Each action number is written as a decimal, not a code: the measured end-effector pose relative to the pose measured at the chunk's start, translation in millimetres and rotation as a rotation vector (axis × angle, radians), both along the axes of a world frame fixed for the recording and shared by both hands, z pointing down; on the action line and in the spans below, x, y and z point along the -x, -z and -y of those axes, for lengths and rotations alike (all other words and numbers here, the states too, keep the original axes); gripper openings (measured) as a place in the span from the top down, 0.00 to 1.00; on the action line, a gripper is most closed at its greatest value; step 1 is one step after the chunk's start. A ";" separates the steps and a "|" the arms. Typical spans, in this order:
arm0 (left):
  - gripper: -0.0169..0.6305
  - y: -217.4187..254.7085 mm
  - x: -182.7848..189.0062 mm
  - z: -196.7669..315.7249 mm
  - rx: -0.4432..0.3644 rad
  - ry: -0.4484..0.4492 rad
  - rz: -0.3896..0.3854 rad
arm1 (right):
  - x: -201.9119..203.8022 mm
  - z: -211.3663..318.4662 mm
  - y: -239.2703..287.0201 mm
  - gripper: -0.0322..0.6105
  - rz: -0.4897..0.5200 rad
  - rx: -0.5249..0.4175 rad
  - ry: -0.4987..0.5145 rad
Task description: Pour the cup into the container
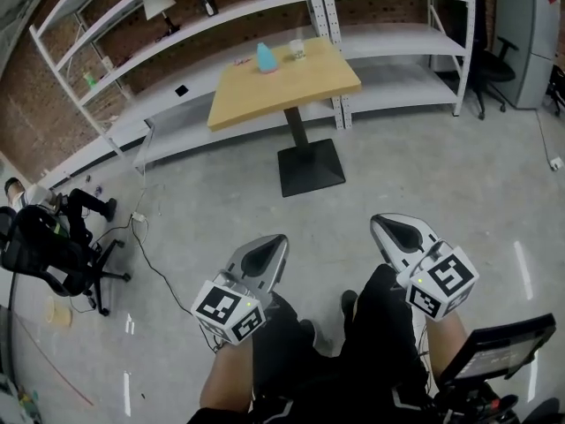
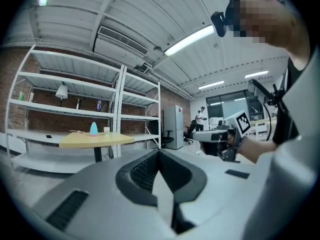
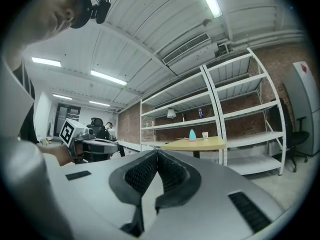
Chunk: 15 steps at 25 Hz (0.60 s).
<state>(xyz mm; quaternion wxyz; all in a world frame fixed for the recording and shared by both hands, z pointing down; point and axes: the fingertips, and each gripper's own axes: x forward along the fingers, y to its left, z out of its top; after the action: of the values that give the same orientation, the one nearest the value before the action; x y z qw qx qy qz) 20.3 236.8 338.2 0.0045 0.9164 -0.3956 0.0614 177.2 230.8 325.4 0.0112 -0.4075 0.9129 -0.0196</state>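
Brick wall (image 1: 35,117) and white shelves (image 1: 397,38) back a small wooden tabletop (image 1: 291,95) on the grey floor (image 1: 424,166), well apart from the person (image 1: 380,325). Near its far edge sits a white cup (image 1: 297,49), with a blue container (image 1: 266,57) just beside it. The left hand-held gripper (image 1: 275,238) and right hand-held gripper (image 1: 380,223) are both clenched on nothing. The cup looks small, light and probably thin-walled, so it could crush or tip. Best taken gently round the middle of its side and kept upright.
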 end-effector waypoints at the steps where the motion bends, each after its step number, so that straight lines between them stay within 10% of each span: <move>1: 0.97 4.4 -1.4 3.4 -0.002 -0.001 -0.006 | -1.1 4.8 2.2 0.95 -0.002 -0.004 0.003; 15: 0.97 4.1 15.8 84.2 0.006 -0.035 -0.041 | 7.6 94.2 15.5 0.95 -0.001 -0.032 -0.058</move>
<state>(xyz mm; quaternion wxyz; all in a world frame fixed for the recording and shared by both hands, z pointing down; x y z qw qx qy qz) 4.5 152.6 334.1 0.0145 0.9241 -0.3793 0.0437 169.6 136.5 309.9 0.0181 -0.4335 0.9010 -0.0044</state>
